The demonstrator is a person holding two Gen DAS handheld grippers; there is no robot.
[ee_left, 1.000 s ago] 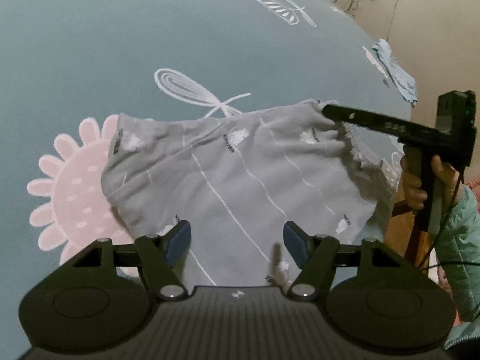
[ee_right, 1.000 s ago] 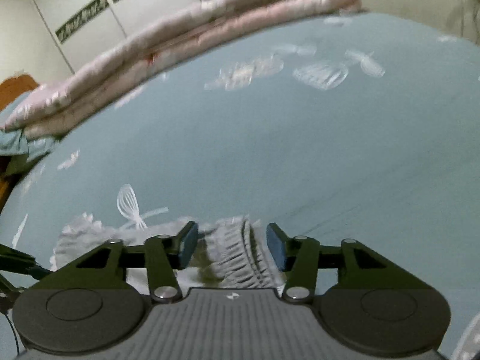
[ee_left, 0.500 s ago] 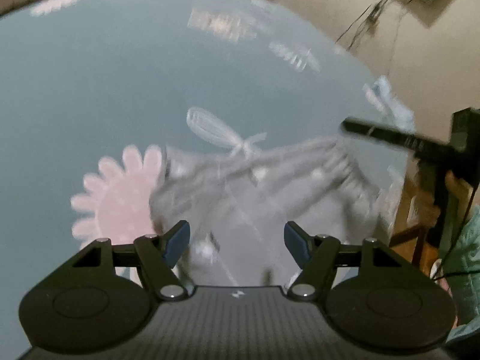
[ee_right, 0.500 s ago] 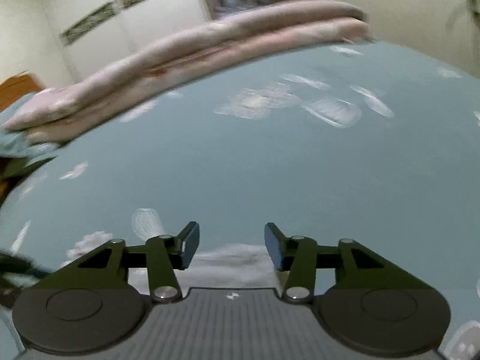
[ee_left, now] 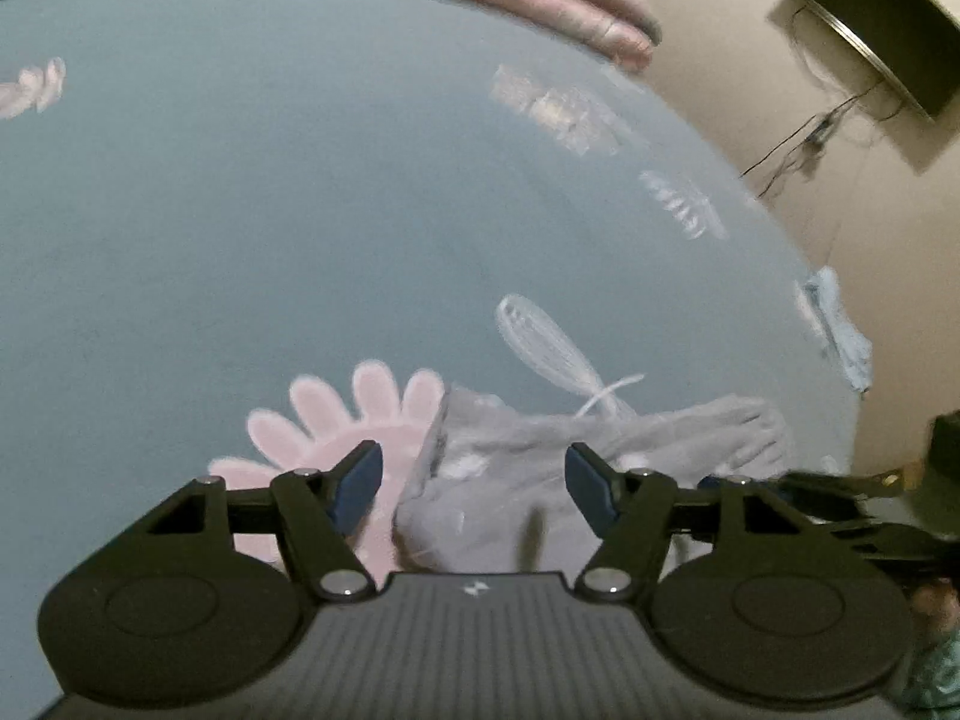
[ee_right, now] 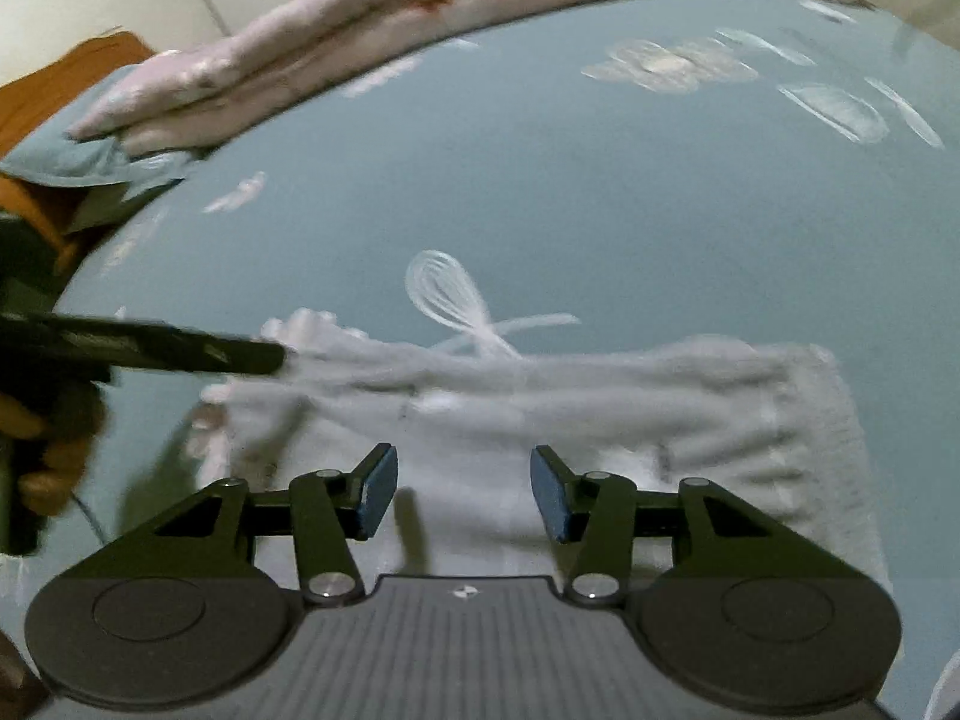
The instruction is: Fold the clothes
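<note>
Grey garment (ee_right: 540, 396) on blue sheet (ee_right: 600, 192), below parted fingers (ee_right: 378, 489).

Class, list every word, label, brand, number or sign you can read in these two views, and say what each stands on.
No text can be read.
Small white logo mark on the left gripper body: no letters.
Small marks on the grey garment: too blurred to read.

Motion blur smears the grey garment (ee_right: 540, 396) and its print. Below the pink quilt (ee_right: 420, 18), the bedsheet's (ee_left: 240, 210) far patterns are unreadable smudges.
</note>
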